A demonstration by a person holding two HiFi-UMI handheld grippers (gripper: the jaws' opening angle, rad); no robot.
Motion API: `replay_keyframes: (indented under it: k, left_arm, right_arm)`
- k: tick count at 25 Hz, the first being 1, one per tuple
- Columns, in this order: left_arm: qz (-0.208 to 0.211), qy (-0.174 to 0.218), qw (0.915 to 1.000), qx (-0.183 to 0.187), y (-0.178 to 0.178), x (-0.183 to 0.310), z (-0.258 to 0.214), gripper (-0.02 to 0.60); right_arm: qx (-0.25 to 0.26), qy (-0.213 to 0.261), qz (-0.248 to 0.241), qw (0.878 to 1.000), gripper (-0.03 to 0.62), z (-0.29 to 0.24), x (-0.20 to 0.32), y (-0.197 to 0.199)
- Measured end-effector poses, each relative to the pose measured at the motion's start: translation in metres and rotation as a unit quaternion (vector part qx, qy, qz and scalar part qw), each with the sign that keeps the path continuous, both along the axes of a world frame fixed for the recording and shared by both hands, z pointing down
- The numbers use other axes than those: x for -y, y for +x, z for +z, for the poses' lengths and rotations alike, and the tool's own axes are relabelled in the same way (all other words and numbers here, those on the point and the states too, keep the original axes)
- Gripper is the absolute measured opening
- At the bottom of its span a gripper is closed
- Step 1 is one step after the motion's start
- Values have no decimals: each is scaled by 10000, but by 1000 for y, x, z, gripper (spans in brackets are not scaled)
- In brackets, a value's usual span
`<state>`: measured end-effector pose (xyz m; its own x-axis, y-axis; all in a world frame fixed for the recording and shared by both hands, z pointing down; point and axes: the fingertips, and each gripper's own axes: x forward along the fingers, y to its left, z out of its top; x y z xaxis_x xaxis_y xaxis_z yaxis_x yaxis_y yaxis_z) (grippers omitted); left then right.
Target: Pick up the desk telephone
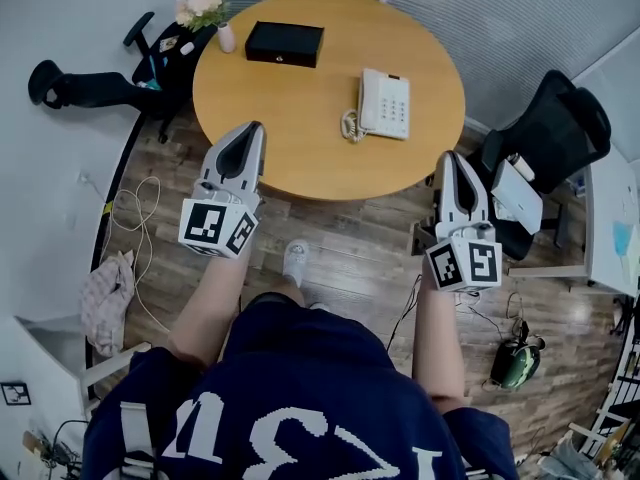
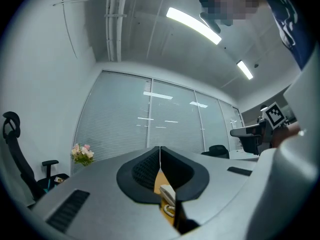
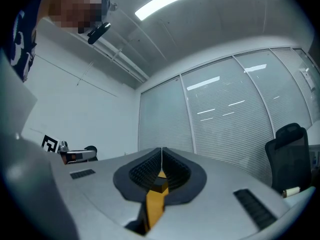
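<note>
A white desk telephone (image 1: 386, 104) with a coiled cord lies on the right half of the round wooden table (image 1: 300, 148). My left gripper (image 1: 254, 131) is shut and empty, its tip over the table's near left edge, well left of the phone. Between its closed jaws the left gripper view shows a sliver of the phone (image 2: 168, 192). My right gripper (image 1: 449, 160) is shut and empty too, just off the table's near right edge, below and right of the phone. Its own view shows only a strip of tabletop (image 3: 155, 201) and a dark box.
A black box (image 1: 285, 43) rests at the table's far side. A small vase of pink flowers (image 1: 208, 10) stands at the far left edge. Black office chairs stand to the left (image 1: 100, 83) and right (image 1: 550, 133). Cables lie on the wood floor (image 1: 135, 218).
</note>
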<state>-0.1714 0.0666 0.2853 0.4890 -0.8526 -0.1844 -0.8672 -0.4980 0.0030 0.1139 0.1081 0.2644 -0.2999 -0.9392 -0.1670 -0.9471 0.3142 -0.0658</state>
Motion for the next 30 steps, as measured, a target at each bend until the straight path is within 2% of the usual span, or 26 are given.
replay_keyframes:
  k: [8, 14, 22, 30]
  left_arm:
    - [296, 173, 9994, -1, -4, 111, -13, 18]
    - [592, 121, 9982, 52, 5, 176, -9, 18]
    - [774, -111, 9969, 35, 20, 213, 10, 18]
    - [595, -98, 9982, 48, 27, 229, 13, 18]
  right_arm:
    - [-20, 154, 351, 9993, 29, -9, 91, -7]
    - [31, -7, 572, 9984, 29, 1, 140, -10]
    - [-15, -275, 730, 9970, 29, 16, 166, -6]
    - [1, -202, 464, 9987, 29, 13, 197, -2]
